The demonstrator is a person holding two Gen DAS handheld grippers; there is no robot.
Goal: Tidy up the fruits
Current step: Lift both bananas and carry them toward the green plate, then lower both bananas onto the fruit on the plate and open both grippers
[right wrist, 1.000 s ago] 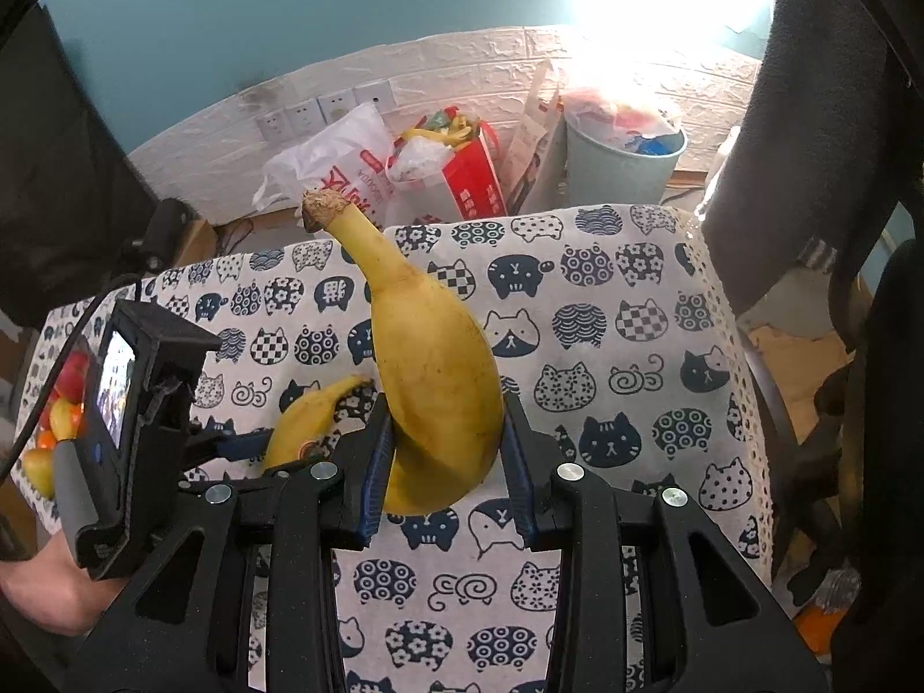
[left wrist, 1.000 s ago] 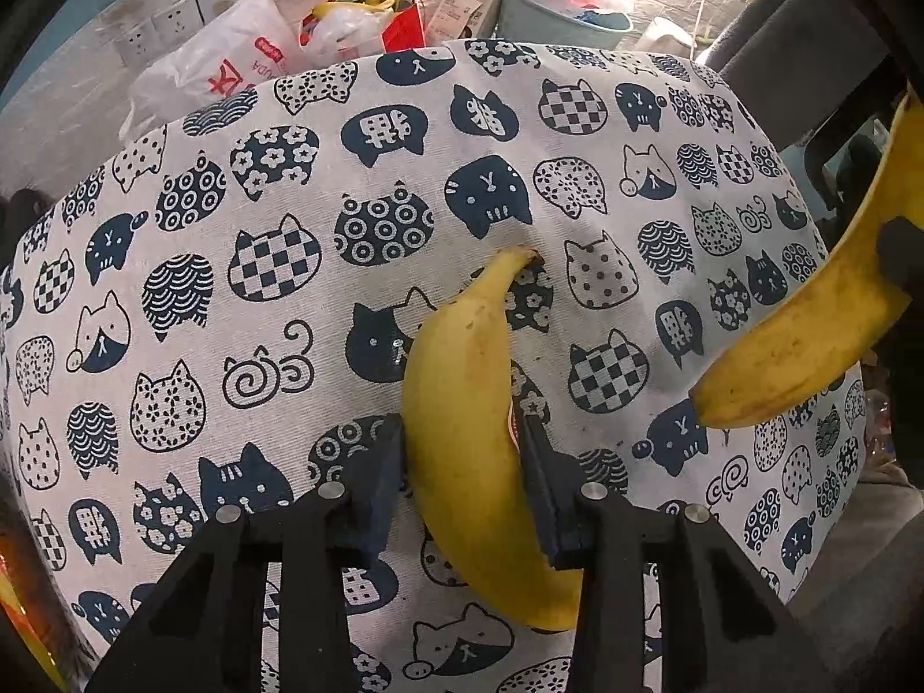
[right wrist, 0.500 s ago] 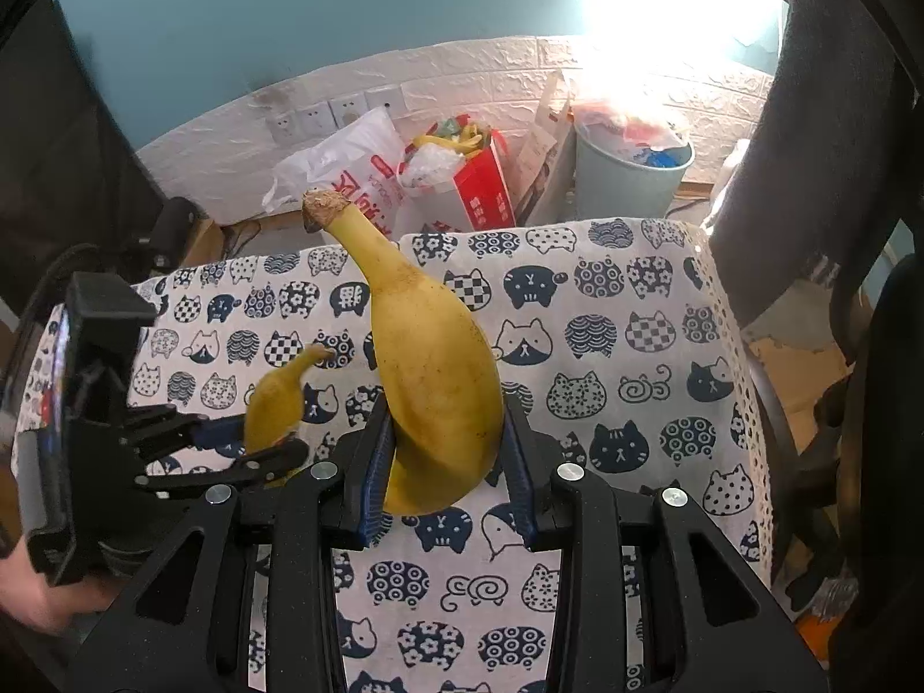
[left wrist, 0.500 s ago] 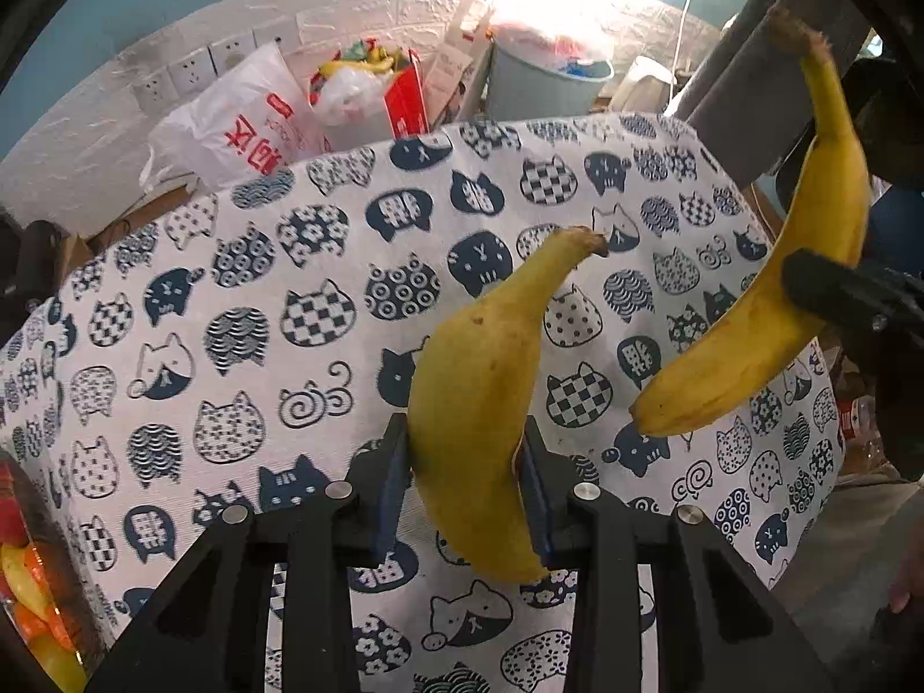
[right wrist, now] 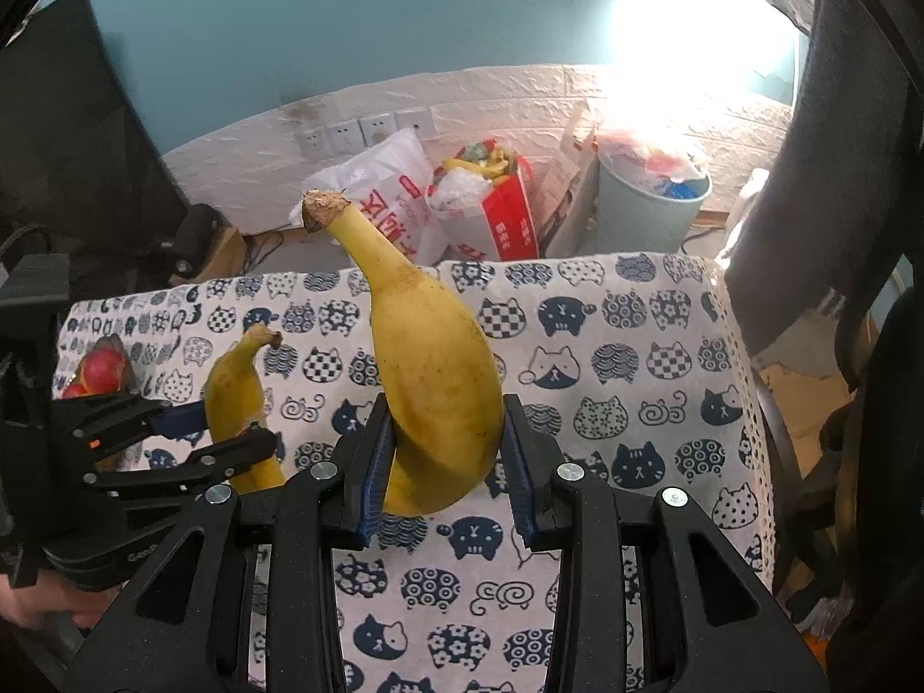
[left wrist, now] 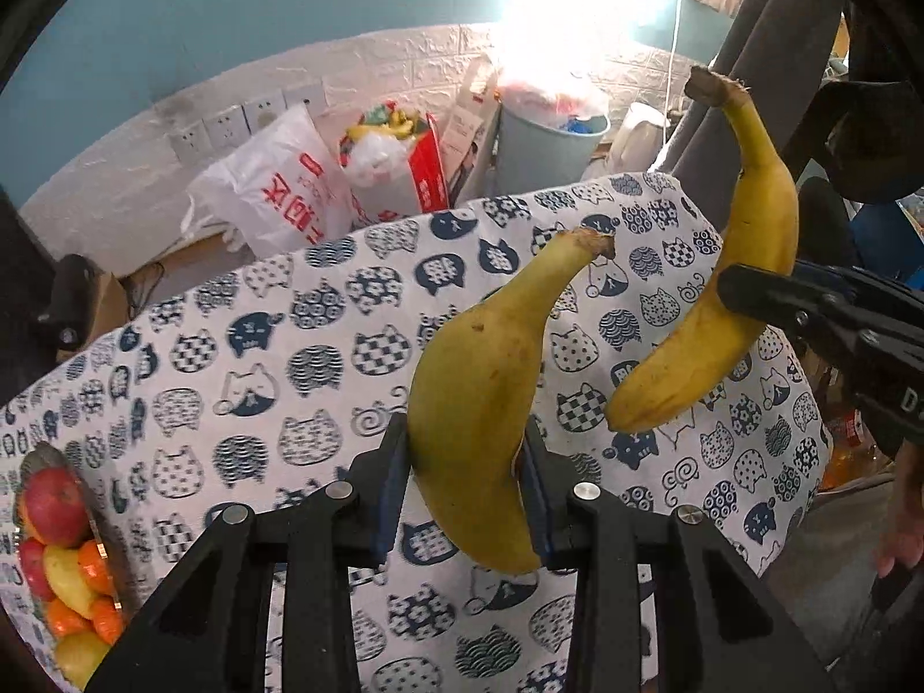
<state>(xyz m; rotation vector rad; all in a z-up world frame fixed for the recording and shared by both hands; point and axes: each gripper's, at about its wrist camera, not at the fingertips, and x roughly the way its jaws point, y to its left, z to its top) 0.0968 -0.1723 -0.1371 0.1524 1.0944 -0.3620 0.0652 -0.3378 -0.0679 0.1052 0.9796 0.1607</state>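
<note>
Each gripper's jaws clamped around one banana point(left wrist: 473, 398) point(right wrist: 439, 381), stems upward, long axes near-upright.

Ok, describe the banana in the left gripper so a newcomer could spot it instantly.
Start at the table under the cat-print cloth. Above it two black grippers each clamp a yellow banana clear of the cloth. The left gripper holds the shorter, stubbier banana, its stem tilted toward the longer banana, whose stem points up.

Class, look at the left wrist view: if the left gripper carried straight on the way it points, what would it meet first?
Probably the cat-print tablecloth. The left gripper, shut on its banana, points steeply down at bare cloth; nothing else shows in that line, though depth is unclear.
</note>
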